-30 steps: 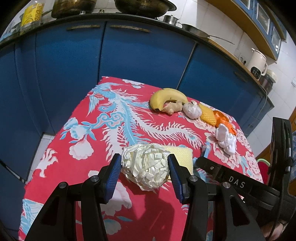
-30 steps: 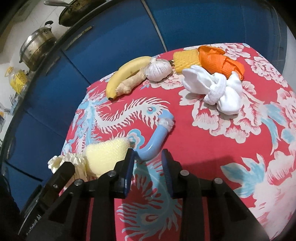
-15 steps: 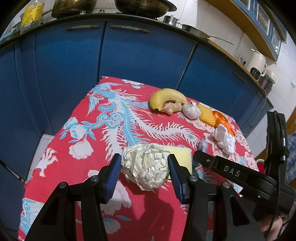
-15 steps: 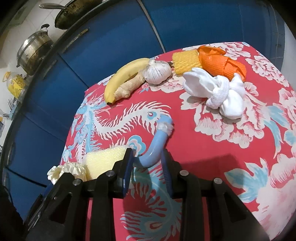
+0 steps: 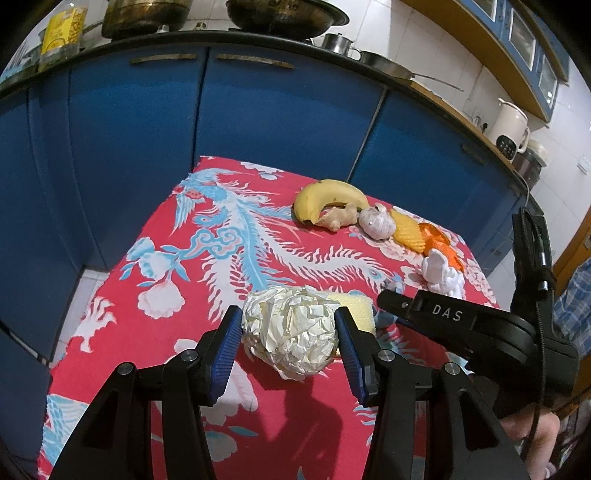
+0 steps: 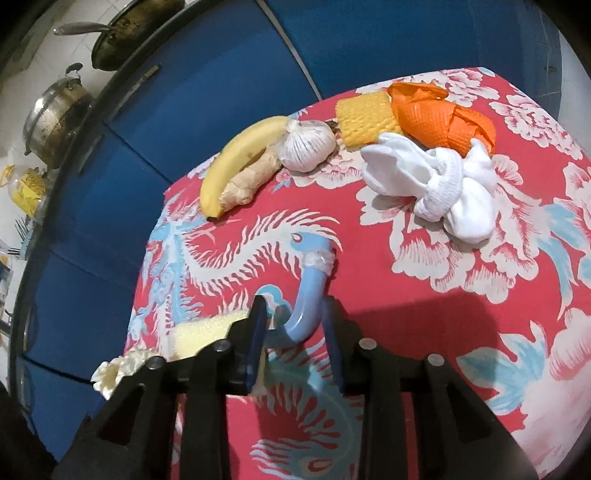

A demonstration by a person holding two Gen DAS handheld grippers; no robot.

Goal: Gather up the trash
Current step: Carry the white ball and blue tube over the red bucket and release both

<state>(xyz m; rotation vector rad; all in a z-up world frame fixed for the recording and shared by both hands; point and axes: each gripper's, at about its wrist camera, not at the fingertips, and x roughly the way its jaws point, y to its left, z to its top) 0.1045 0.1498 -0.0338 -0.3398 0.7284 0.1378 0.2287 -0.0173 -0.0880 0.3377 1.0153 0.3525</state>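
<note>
- The left gripper (image 5: pixel 288 328) is clamped on a crumpled ball of silvery-white foil (image 5: pixel 291 332), both blue pads pressed to its sides, near the table's front edge.
- The right gripper (image 6: pixel 293 323) has its jaws partly apart around the bend of a curved pale-blue plastic tube (image 6: pixel 308 295) with clear tape at its far end; the right pad touches the tube, and whether the left pad does cannot be told.
- A pale-yellow foam sponge (image 5: pixel 352 308) lies just behind the foil ball, between the two grippers.
- Toward the far right corner sit a bundle of white cloth (image 6: pixel 436 188), an orange mesh net (image 6: pixel 439 114) and a yellow ridged foam piece (image 6: pixel 365 118), touching one another.
- Beside them along the far edge are a garlic bulb (image 6: pixel 306 146), a ginger root (image 6: pixel 251 177) and a yellow banana (image 6: pixel 240 155).
- All rest on a red tablecloth with blue-and-white phoenix print (image 5: pixel 221 251).
- Blue cabinet doors (image 5: pixel 140 129) stand behind, with metal pots (image 5: pixel 284 14) on the counter above.
</note>
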